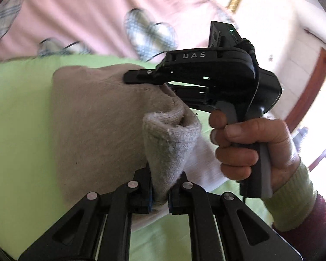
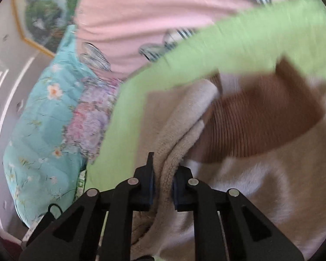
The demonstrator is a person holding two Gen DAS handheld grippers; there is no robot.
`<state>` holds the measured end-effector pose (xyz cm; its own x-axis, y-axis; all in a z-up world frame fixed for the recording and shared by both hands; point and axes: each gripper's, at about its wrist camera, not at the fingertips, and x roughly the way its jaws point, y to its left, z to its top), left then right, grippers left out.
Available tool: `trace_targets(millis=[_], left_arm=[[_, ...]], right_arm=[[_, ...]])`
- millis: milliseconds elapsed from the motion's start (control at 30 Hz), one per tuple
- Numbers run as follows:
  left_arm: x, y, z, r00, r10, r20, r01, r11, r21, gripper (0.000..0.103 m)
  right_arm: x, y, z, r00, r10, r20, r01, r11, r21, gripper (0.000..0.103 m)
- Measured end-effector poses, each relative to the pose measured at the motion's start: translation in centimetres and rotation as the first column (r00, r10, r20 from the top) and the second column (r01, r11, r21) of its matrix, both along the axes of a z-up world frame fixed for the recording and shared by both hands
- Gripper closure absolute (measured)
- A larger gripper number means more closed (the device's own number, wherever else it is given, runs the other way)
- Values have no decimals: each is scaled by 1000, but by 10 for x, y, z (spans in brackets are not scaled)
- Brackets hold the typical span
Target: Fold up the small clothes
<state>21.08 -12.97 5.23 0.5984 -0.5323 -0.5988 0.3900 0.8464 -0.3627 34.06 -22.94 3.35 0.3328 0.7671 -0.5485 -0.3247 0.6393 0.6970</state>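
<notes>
A small beige knit garment [image 1: 93,117] lies on a green cloth [image 1: 19,113]. My left gripper [image 1: 159,187] is shut on a bunched knit edge of the garment [image 1: 169,143]. My right gripper [image 1: 141,78] shows in the left wrist view, held in a hand, its fingers closed on the garment's far edge. In the right wrist view my right gripper [image 2: 163,180] is shut on a folded beige edge [image 2: 176,134]. A brown ribbed part [image 2: 260,117] and a white patch show beyond it.
A pink bedsheet with checked leaf shapes [image 1: 102,15] lies behind the green cloth [image 2: 206,52]. A turquoise floral quilt [image 2: 43,121] is bunched at the left. A framed picture [image 2: 43,17] hangs on the wall. A wooden door frame [image 1: 315,91] stands at the right.
</notes>
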Motion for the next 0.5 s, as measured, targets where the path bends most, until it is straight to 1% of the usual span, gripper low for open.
trace_targets(millis=[67,133,233,367,467,500], left_arm=[[5,-20,3,999,-33,7,33,999,-10,95],[11,-40,-5,998,-63,-6,63,998,-24,95],[20,-66,-28,991,-123,-57,120,991,-54,95],[26,-87,-51,982,-161,-95,160,987,-14,95],[29,-92,-66,979,-160,-123,162,987,7,95],[30,-91,-68,979,-157,-129,159,987,5,95]], right_arm=[[-1,-21,13,999,-17,31,17,1000,-6,89],[-2,-47,13,998,-47,37,48,998,-32,89],[-3,-81,-7,995,-100,9,100,990,-103,89],[-3,-113,-38,989,-142,-41,135,980,-145,89],[-1,-117,-54,988,-143,-62,130,974,-186,89],[0,-118,-58,988,-140,-60,127,975,-185,89]])
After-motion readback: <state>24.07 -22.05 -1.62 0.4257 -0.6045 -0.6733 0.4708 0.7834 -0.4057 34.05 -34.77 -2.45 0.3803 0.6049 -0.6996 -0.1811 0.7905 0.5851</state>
